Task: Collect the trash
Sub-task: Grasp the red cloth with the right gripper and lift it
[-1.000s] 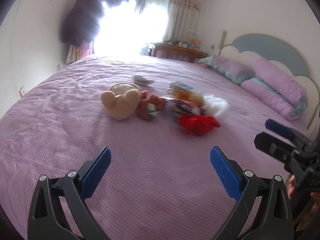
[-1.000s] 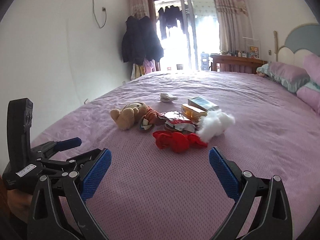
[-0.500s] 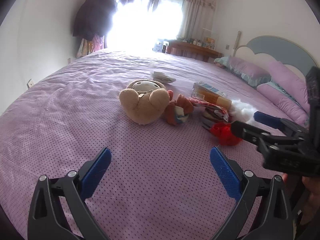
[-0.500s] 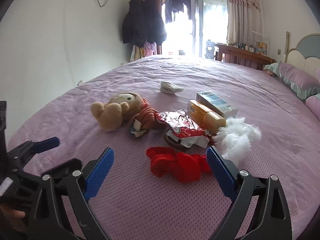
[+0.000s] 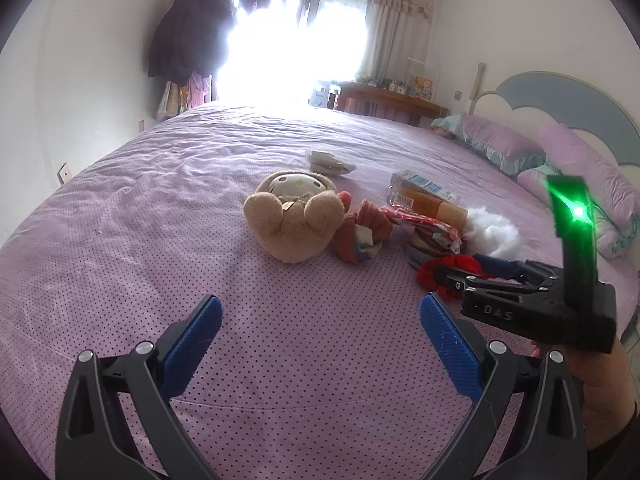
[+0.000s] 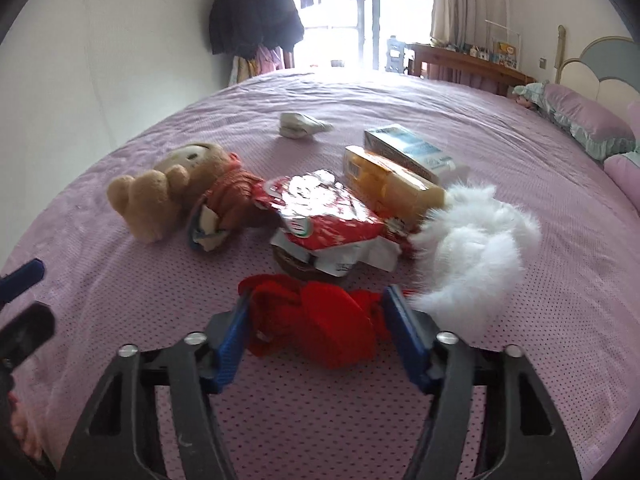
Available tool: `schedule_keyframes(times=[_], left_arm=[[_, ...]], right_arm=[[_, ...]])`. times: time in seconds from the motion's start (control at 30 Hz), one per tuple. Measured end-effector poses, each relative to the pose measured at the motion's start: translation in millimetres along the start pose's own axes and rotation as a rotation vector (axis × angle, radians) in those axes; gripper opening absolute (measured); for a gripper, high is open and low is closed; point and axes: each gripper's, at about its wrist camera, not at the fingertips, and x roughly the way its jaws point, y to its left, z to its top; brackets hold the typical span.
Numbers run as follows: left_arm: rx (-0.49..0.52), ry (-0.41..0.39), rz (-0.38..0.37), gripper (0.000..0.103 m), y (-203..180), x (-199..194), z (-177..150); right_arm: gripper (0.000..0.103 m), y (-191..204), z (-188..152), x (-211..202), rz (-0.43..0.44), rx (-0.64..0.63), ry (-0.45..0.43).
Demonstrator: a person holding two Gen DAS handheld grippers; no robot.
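My left claw (image 5: 320, 332) hangs low over the bare purple bed (image 5: 160, 208), its blue fingers (image 5: 192, 336) spread wide with nothing between them. The litter lies ahead of it and off to its right, well apart from its tips.

Reading the pile from the left in my right wrist view: a tan teddy bear (image 6: 160, 196) lies on its back, with an orange-brown plush piece (image 6: 224, 208) touching it. Next comes a crumpled red and silver foil wrapper (image 6: 324, 216) resting on top of a dark round thing I cannot identify. Behind the wrapper lie a yellow carton (image 6: 388, 184) and, just beyond it, a white and blue carton (image 6: 412, 148), side by side. A small folded white packet (image 6: 300, 124) sits alone further back on the bed. At the right edge of the pile is a fluffy white tuft (image 6: 476, 244), touching the yellow carton's near end.

Closest to me is the red cloth scrap (image 6: 312, 320), just in front of the wrapper. My right claw (image 6: 316, 332) is down around it: one blue pad sits against its left end and the other against its right end, the fingers partly drawn in. I cannot tell whether they are pinching it or only bracketing it. The scrap rests on the bedspread.
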Motion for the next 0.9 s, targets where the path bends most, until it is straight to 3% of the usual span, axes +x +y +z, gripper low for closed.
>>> schedule_keyframes(times=[0.23,0.67,0.9], left_arm=[[0.017,0.003,-0.002,0.099,-8.7,1.6,1.8],[0.03,0.037,-0.026,0.099,-26.3,27.5,8.7],[0.008,0.079,-0.064,0.099,-33.8,61.9,14.9]], right_arm=[[0.042,-10.6,-3.5,-11.4,0.065,0.021,-0.028],[0.041,-29.1,-12.4,-73.2,0.195,0.08,-0.151],[0.041,-40.0,-15.6,-89.1,0.193,0.086,-0.176]])
